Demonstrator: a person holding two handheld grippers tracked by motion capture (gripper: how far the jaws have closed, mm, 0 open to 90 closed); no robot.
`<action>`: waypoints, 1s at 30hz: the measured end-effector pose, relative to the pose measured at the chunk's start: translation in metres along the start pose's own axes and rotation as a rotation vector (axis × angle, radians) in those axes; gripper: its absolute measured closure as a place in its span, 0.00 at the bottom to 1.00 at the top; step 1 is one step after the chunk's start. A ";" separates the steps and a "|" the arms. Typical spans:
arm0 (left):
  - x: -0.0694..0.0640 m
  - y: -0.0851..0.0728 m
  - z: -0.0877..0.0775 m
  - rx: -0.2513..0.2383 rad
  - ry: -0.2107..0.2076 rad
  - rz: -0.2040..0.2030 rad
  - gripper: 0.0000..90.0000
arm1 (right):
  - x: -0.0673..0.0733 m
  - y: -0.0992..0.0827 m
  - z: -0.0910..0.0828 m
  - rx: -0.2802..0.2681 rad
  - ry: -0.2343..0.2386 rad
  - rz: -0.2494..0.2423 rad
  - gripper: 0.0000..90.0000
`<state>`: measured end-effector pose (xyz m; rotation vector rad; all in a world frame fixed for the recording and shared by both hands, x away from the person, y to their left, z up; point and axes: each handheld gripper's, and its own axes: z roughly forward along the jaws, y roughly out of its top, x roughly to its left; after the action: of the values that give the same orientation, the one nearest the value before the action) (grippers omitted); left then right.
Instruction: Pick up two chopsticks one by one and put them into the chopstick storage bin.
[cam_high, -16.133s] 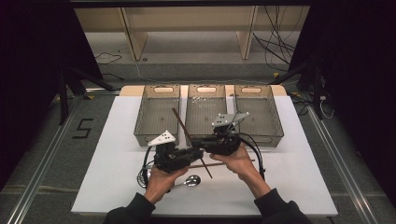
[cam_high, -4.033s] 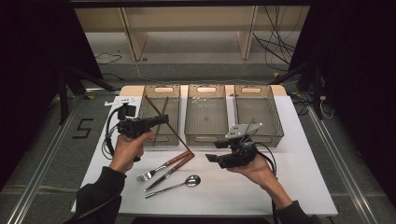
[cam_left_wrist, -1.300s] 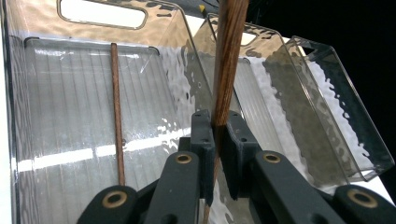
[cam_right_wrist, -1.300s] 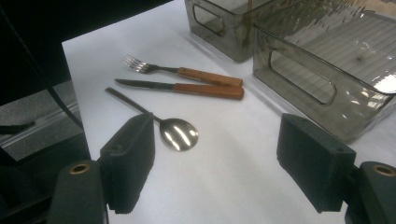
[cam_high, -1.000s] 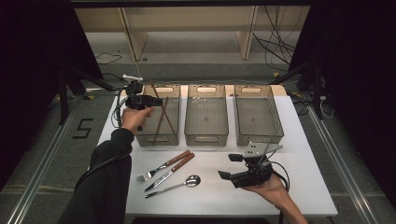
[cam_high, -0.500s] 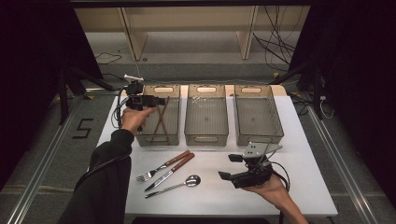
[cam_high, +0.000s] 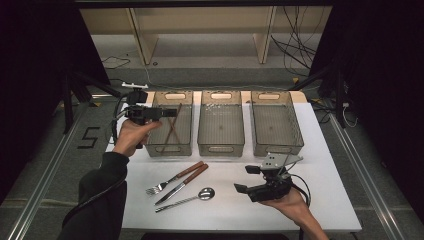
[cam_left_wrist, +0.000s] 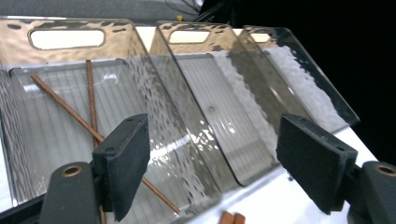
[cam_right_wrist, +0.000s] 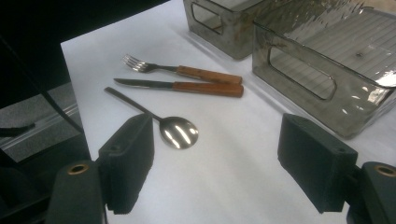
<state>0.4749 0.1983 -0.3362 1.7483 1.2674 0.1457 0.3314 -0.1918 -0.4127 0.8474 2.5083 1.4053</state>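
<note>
chopsticks: two brown chopsticks (cam_high: 172, 128) lie crossed inside the left bin (cam_high: 165, 148), long axis running near-to-far; in the left gripper view they rest on the bin floor (cam_left_wrist: 88, 112), below and left of the jaws.
left gripper: the left gripper (cam_high: 170, 113) hovers over the left bin's far end, jaws spread with nothing between them; they have just been opening.
right gripper: the right gripper (cam_high: 244, 179) is held low at the near right, jaws spread and empty, pointing left at the cutlery.
cutlery left: fork (cam_high: 172, 178), knife (cam_high: 181, 184) and spoon (cam_high: 187, 199) lie on the table (cam_high: 320, 200) near the bins, handles slanting to the far right.
key relation: the spoon's bowl (cam_right_wrist: 179, 132) lies just left of the right gripper, the nearer hand by far.
change: a second ago the left jaws were closed low at the bin; now they stand apart and higher, with the chopsticks left in the bin.
</note>
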 end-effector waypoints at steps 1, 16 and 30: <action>-0.003 -0.003 -0.004 -0.002 0.000 0.014 0.28 | 0.000 0.000 0.000 0.001 0.000 0.002 0.31; -0.037 -0.068 -0.018 0.046 -0.079 0.169 0.25 | 0.003 -0.002 0.000 -0.008 -0.004 0.001 0.31; -0.044 -0.101 -0.009 0.147 -0.091 0.275 0.24 | 0.000 -0.010 -0.003 -0.021 -0.017 0.022 0.31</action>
<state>0.3805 0.1708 -0.3877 2.0287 0.9886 0.1315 0.3269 -0.1979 -0.4192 0.8814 2.4754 1.4224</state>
